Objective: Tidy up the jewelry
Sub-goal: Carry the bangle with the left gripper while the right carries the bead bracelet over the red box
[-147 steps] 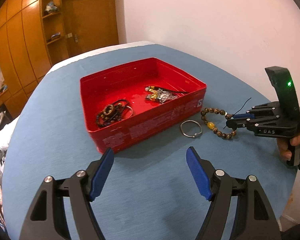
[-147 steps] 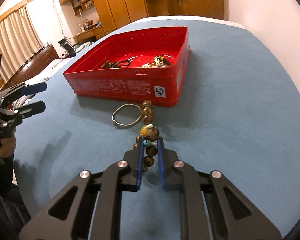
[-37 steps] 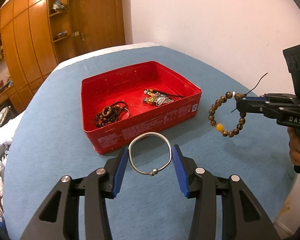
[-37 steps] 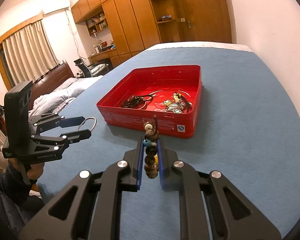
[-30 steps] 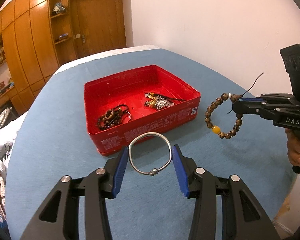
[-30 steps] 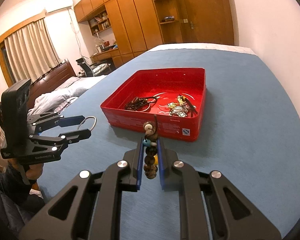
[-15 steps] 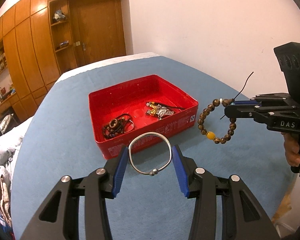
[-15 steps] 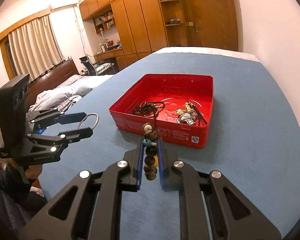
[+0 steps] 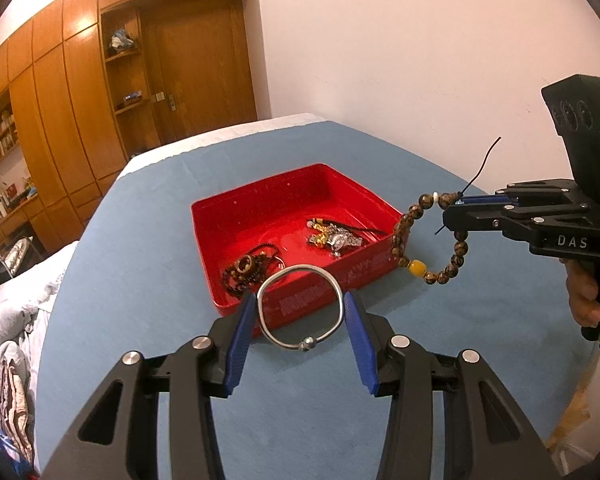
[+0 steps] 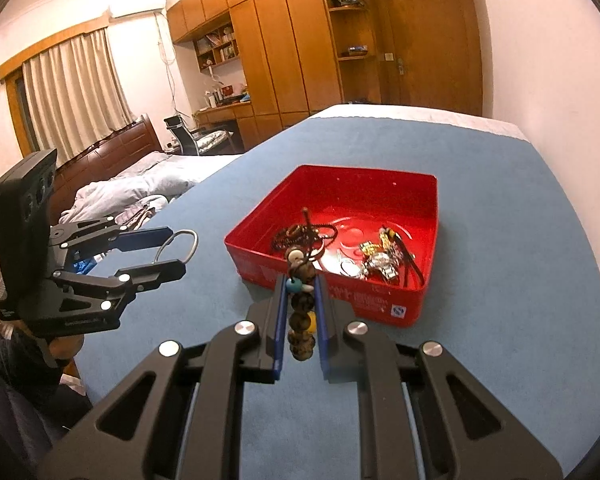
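A: Setting is identified as a home bedroom.

B: Grounds: an unmade bed (image 10: 148, 184) with dark headboard at centre left, curtains (image 10: 76, 92) at upper left, a wooden wardrobe wall (image 10: 284, 36) and door (image 10: 432, 40) at top.

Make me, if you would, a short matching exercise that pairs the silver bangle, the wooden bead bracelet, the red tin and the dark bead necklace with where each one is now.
Things:
1. silver bangle
2. wooden bead bracelet
3. red tin
4. dark bead necklace

Places:
A. lying inside the tin
B. resting on the blue tabletop
C. clamped between the pads of the left gripper
D. hanging from the shut right gripper

Pairs: 1-C, 2-D, 3-B, 4-A
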`<state>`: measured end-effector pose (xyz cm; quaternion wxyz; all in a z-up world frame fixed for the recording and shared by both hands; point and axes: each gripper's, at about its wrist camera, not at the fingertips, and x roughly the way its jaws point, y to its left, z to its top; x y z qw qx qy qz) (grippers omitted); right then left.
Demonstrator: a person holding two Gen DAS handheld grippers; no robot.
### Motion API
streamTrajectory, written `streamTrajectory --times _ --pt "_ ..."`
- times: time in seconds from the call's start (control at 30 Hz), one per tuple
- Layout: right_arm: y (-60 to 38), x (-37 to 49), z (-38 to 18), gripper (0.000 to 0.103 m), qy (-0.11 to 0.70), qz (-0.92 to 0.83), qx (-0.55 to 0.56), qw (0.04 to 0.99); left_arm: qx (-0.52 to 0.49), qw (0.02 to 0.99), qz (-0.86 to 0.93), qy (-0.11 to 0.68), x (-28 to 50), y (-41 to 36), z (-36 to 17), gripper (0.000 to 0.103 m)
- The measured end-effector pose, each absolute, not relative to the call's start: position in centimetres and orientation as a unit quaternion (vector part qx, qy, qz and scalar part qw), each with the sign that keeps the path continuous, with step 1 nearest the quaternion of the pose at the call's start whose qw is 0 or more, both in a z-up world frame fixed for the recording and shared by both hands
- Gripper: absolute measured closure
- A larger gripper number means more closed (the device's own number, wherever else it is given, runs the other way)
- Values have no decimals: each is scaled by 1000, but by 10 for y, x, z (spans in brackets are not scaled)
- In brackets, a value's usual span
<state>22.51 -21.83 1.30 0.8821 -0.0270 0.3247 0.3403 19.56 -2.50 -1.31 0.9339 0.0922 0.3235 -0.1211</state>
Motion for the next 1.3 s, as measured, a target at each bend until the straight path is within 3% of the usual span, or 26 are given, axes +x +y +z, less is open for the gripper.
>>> streamTrajectory --times 1.3 --pt "-219 255 27 91 301 351 -25 886 99 936 -111 318 244 -9 -1 57"
